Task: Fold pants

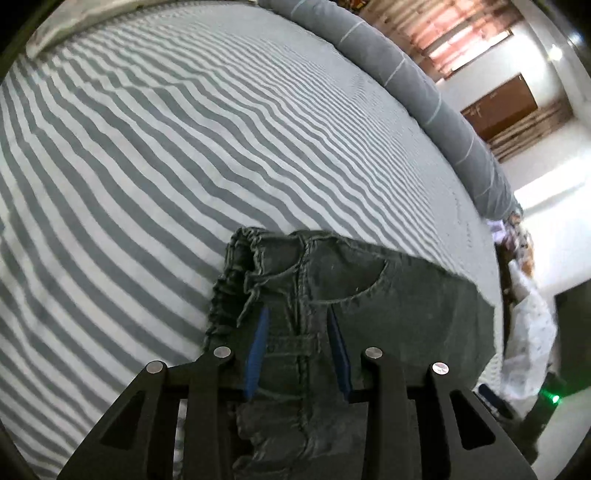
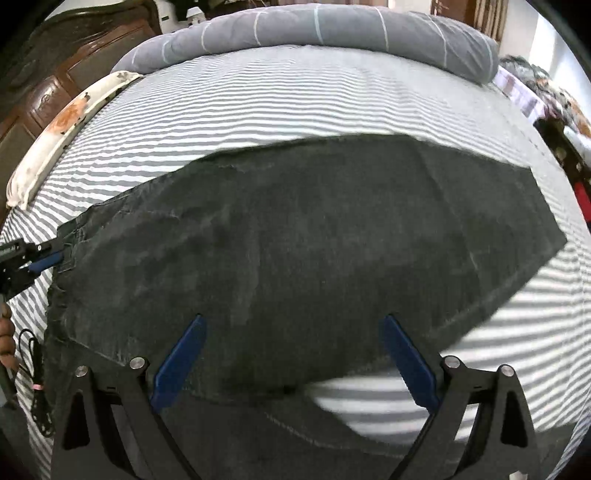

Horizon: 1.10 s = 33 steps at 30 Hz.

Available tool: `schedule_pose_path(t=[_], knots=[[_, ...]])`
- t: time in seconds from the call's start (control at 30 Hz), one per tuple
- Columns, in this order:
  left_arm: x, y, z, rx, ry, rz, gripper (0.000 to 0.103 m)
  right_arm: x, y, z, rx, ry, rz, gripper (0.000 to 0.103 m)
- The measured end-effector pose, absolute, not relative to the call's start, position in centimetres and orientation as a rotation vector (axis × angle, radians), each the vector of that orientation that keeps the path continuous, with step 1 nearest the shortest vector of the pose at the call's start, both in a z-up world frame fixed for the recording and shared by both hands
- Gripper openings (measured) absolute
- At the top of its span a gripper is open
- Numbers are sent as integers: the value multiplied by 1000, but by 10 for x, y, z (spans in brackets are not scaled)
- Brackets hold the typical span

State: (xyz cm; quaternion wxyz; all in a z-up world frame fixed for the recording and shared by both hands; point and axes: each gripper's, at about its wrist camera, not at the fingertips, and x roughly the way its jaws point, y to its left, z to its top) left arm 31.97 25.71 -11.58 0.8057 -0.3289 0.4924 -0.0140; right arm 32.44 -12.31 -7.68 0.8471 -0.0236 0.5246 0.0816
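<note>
Dark grey-green denim pants (image 2: 295,236) lie spread on the striped bed, waistband to the left, legs reaching right. My left gripper (image 1: 298,314) is shut on the pants (image 1: 369,306) at the waistband, its blue pads pinching the bunched fabric by the fly seam. It also shows at the left edge of the right wrist view (image 2: 48,260), gripping the waistband. My right gripper (image 2: 291,321) is open wide and hovers over the near edge of the pants with nothing between its fingers.
The bed has a grey-and-white striped sheet (image 1: 184,147). A long grey bolster (image 2: 314,29) lies along the far edge. A floral pillow (image 2: 62,125) sits at the left. A black cable (image 2: 37,387) lies by the left bed edge. Clutter (image 1: 532,325) stands beside the bed.
</note>
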Motion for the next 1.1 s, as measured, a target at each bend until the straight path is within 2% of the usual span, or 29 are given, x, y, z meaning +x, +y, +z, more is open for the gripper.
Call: schedule_pose_path(t=[0.4, 0.77, 1.03, 1.1], knots=[[301, 275, -117, -699, 1144, 56, 34, 341, -107, -96, -105, 1131, 202, 95], [334, 273, -127, -823, 1063, -7, 34, 367, -99, -93, -145, 1117, 204, 95], [339, 273, -130, -845, 940, -35, 34, 403, -84, -91, -305, 1120, 329, 95], [337, 270, -125, -817, 913, -32, 20, 412, -84, -88, -322, 1120, 353, 95]])
